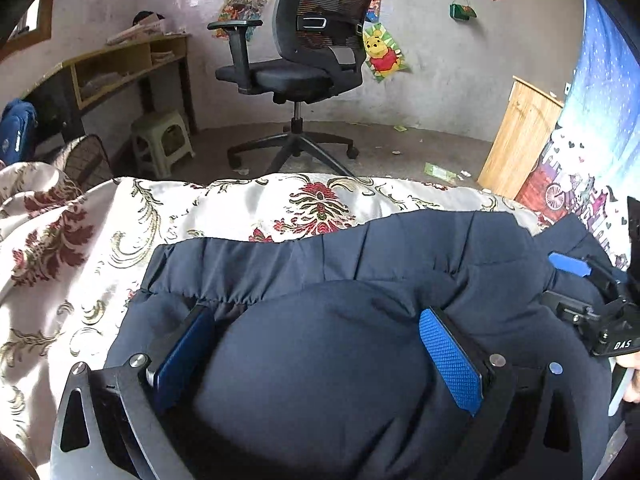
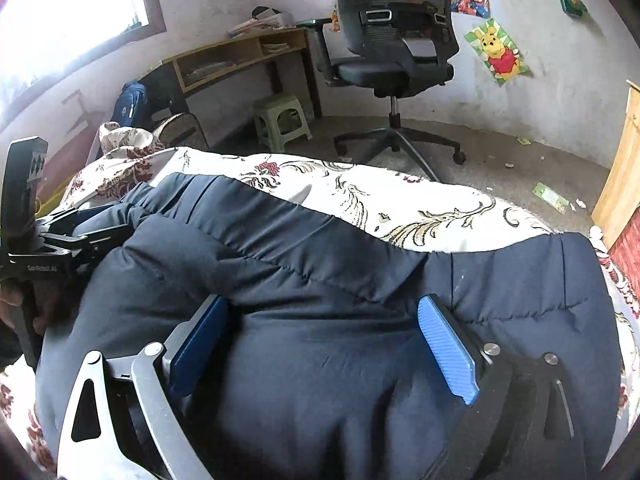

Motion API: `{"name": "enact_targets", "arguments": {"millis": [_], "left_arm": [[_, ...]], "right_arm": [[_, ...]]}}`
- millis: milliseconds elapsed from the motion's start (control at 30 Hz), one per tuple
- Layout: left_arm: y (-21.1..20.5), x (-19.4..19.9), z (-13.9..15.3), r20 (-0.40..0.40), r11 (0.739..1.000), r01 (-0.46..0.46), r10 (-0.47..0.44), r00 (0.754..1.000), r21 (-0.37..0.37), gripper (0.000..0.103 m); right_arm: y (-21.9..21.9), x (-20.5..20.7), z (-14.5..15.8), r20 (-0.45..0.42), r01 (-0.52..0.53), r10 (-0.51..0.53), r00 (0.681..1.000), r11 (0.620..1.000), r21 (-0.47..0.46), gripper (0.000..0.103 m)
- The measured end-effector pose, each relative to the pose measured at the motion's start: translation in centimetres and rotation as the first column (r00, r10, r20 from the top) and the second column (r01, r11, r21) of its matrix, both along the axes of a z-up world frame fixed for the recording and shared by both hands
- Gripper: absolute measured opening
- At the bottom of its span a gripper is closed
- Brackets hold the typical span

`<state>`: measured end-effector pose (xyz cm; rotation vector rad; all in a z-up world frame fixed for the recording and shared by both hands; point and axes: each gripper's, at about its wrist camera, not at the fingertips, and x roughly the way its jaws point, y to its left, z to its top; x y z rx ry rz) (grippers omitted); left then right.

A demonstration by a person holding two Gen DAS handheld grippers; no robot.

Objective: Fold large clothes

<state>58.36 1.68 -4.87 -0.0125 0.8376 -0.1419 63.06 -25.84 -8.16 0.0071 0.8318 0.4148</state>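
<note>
Left tongs [image 1: 316, 354]: we held them wide open around a bulge of navy jacket [image 1: 360, 264].
Right tongs [image 2: 324, 344]: likewise spread, straddling padding at lower centre.

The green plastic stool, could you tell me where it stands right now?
In both wrist views the green plastic stool stands on the floor beyond the bed, left of the office chair and below the wooden desk.

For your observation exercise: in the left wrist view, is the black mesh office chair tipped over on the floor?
No, the black mesh office chair stands upright on its wheeled base beyond the floral bedspread.
</note>
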Motion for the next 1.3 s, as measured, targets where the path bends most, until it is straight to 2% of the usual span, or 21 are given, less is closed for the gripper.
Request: {"name": "enact_targets", "arguments": {"millis": [400,1300], "left_arm": [[0.8,-0.4,-1.8,0.052,0.996,0.010,-0.005,0.999,-0.085,0.103],[1.2,-0.6,-2.6,0.057,0.994,0.014,-0.008,0.998,-0.112,0.103]], "right_arm": [[0.1,-0.6,-0.9,0.040,0.000,0.000,0.999,1.000,0.018,0.097],[0.0,-1.0,-0.9,0.062,0.003,-0.004,0.998,1.000,0.018,0.097]]}}
